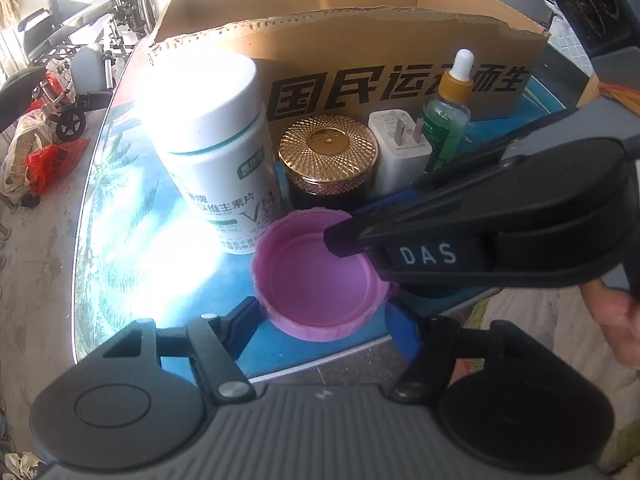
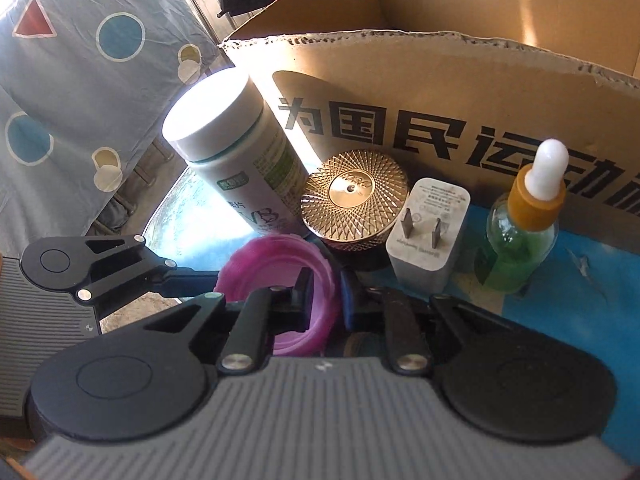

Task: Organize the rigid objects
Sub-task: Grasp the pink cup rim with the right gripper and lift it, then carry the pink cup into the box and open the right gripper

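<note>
**Blue tabletop, cardboard box behind: handover of the pink lid**

Sits at the table (image 1: pixel 168 264) edge, pink lid (image 1: pixel 320 280), before the box (image 1: pixel 360 52). Right gripper (image 2: pixel 326 296) pinched on its rim; left gripper (image 1: pixel 320 320) spread around it, not pressing. Next, probably: lift clear, over the box wall.

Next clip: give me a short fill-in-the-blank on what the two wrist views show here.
1. The right gripper is shut on the rim of the ____ cap.
2. The dropper bottle holds ____ liquid.
3. The jar between the white bottle and the charger has a ____ lid.
4. The items stand in front of a cardboard ____.

Missing: pink; green; gold; box
</note>
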